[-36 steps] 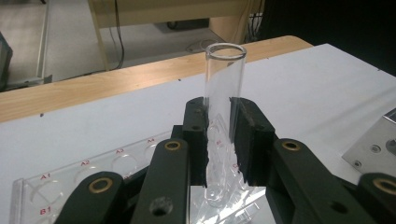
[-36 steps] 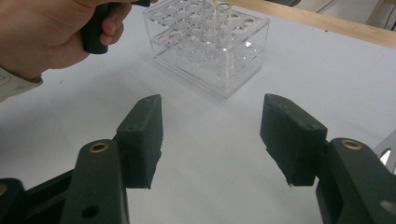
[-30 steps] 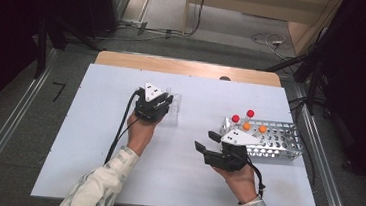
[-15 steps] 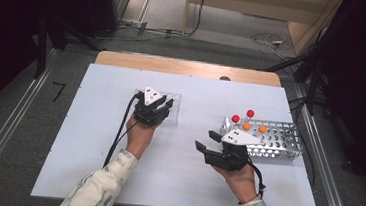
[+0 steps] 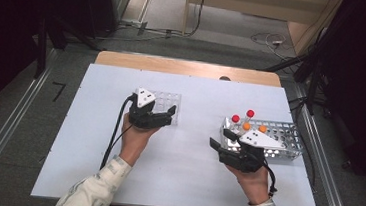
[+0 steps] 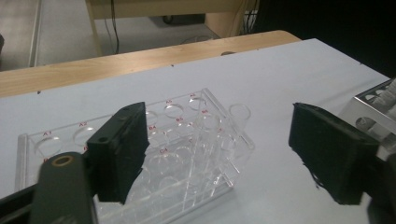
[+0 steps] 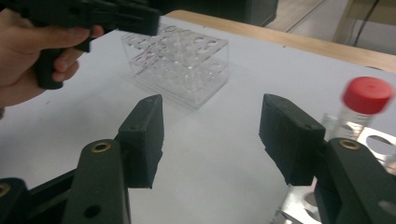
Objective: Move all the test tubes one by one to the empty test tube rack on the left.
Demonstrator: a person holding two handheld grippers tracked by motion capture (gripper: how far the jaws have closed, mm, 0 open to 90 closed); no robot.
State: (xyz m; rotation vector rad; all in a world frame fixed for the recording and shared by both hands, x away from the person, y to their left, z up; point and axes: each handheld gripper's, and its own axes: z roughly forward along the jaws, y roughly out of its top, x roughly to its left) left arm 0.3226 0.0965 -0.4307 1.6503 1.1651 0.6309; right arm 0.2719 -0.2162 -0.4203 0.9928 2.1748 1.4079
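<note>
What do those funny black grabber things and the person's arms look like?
Each hand holds a black grabber with two chunky, flat-faced jaws. The left gripper and the right gripper each carry a pale grey three-cornered plate on top. A black cable trails from the left one. Brass-coloured rivets sit in the jaw arms. The sleeves are light with a faint mottled pattern.

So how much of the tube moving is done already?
Hardly any, it seems. The clear rack looks empty of tubes, while the capped tubes stand in the metal rack. In hand: the left tool has just been opening, nothing between its jaws, by the clear rack. The right tool is open beside the metal rack. Left, probably: picking up each tube and carrying it across.
</note>
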